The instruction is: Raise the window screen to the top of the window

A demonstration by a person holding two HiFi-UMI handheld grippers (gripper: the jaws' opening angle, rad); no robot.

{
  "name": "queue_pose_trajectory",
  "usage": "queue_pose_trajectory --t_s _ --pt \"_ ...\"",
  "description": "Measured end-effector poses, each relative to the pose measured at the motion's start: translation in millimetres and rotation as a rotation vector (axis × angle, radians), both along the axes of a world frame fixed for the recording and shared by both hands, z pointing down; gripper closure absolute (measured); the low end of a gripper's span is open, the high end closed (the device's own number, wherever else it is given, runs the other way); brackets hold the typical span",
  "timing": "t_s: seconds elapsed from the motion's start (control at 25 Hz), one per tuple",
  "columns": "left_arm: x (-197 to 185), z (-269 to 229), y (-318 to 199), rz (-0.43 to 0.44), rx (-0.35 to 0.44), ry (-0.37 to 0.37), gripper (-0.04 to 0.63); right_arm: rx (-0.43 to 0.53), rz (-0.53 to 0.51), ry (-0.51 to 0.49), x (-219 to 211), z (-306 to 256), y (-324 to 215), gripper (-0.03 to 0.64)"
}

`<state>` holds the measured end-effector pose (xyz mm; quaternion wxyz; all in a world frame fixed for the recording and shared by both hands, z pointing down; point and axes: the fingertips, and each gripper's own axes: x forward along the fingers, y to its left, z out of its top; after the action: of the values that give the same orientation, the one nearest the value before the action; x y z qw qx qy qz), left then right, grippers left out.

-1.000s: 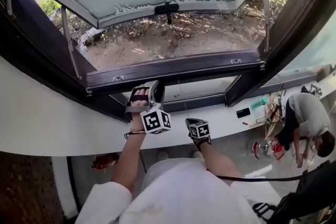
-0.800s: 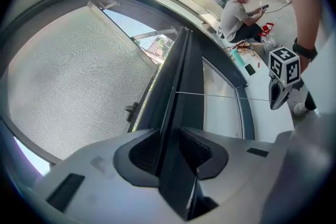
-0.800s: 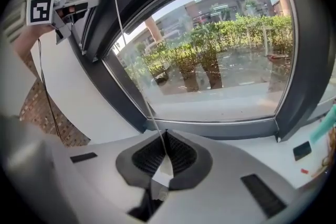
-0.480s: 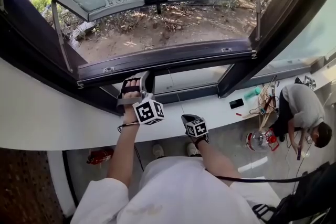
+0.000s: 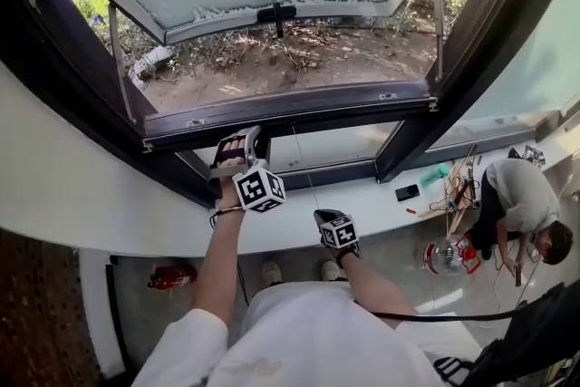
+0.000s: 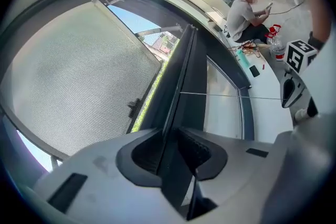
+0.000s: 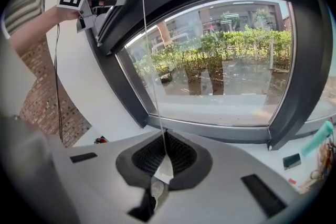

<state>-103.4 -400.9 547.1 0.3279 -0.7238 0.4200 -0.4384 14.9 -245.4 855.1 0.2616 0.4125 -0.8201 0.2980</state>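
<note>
A dark horizontal rail (image 5: 299, 109) crosses the open window. My left gripper (image 5: 237, 146) is shut on its edge, and in the left gripper view the rail (image 6: 181, 92) runs straight between the closed jaws of that gripper (image 6: 169, 153). A thin white cord (image 5: 304, 166) hangs from the rail to my right gripper (image 5: 332, 218), which sits lower and nearer my body. In the right gripper view that gripper (image 7: 164, 153) is shut on the cord (image 7: 149, 60) just above its small white end piece. Grey mesh (image 6: 73, 76) fills the left of the left gripper view.
An outward-tilted pane with a black handle (image 5: 276, 14) hangs above bare ground outside. A white sill (image 5: 100, 213) runs under the window, with a phone (image 5: 407, 192) on it at the right. A person (image 5: 526, 199) crouches on the floor at the right among tools. A red object (image 5: 172, 275) lies lower left.
My right gripper has drawn slightly back from the window toward my body, still holding the cord. The left gripper stays clamped on the rail.
</note>
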Motion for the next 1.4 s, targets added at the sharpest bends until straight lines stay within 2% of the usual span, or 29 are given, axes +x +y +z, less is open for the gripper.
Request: queue_pose_trajectory --t_s 0.12,0.36,0.44,0.6,0.64,0.72,0.84,0.92,1.04,1.12,1.28,1.4 --pt "0 -2 2 -0.003 -0.003 0.011 0.514 0.003 -0.014 0.014 -1 -3 4 0.617" --pt "-13 -15 17 -0.045 0.039 0.101 0.515 0.007 -0.028 0.009 -9 -2 5 0.617" --pt "-19 -20 26 -0.074 0.038 0.202 0.515 0.001 -0.032 0.001 -14 -2 5 0.617" --pt "-29 -28 44 -0.120 0.015 0.495 0.516 -0.001 -0.075 0.022 -27 -3 8 0.617" --pt "-30 -29 48 -0.120 0.019 0.547 0.538 0.002 -0.076 0.027 -29 -3 8 0.617" --pt "-32 -30 57 -0.122 0.025 0.629 0.584 0.006 -0.056 0.023 -29 -4 8 0.617" --pt "-32 -22 66 -0.141 -0.006 0.715 0.594 0.003 -0.020 0.002 -24 -6 10 0.617" --pt "-31 -16 68 -0.147 -0.020 0.717 0.594 0.009 -0.008 0.004 -21 -6 9 0.617" --pt "-28 -11 64 -0.138 -0.024 0.669 0.594 0.011 -0.024 0.038 -20 -5 11 0.617" --pt "-23 -11 60 -0.124 -0.032 0.640 0.594 -0.026 -0.022 0.039 -19 -2 11 0.617" --pt "-10 -17 53 -0.077 -0.005 0.510 0.594 -0.092 0.013 -0.016 -20 5 12 0.617" --pt "3 -31 40 -0.023 0.015 0.463 0.594 -0.104 0.024 -0.029 -22 7 7 0.617"
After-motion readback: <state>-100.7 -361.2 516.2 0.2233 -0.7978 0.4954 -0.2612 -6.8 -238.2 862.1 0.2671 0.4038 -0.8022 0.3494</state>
